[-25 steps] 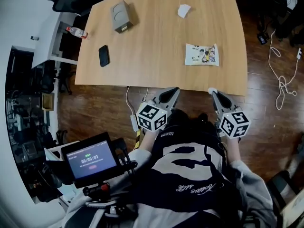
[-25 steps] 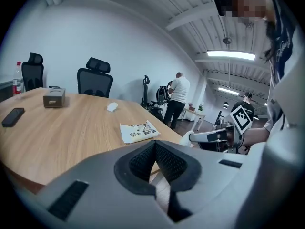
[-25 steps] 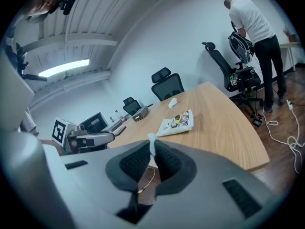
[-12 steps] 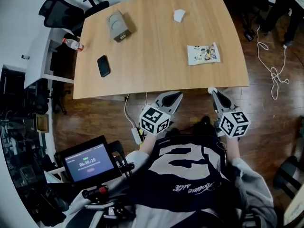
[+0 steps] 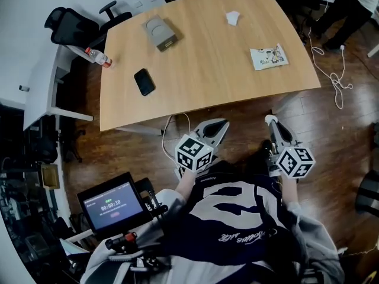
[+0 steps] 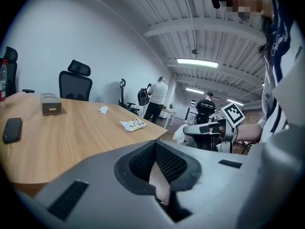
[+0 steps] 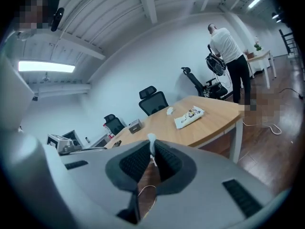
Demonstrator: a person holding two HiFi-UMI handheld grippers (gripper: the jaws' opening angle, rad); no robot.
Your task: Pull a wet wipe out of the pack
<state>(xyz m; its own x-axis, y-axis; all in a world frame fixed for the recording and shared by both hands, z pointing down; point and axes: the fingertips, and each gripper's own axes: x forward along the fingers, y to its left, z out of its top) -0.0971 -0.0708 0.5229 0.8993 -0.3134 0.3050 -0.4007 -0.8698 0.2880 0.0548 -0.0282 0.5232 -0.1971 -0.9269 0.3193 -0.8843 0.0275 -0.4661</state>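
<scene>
Though the opening of the wet wipe pack [image 5: 268, 57] is too small to make out, the pack lies flat on the table [image 5: 195, 64], at twelve o'clock from the right gripper [image 5: 271, 120] and well apart from it. That gripper's jaws pinch a white scrap [image 7: 151, 138] at their tips; what it is cannot be told. At nine o'clock from it, the left gripper [image 5: 225, 123] hangs off the table, jaws together and empty.

I see wooden table [image 5: 207, 70] ahead. On it, from centre: wet wipe pack [image 5: 269, 57] at 3 o'clock, crumpled white wipe [image 5: 233, 18] at 1, grey box [image 5: 160, 32] at 10, black phone [image 5: 144, 81] at 8.
</scene>
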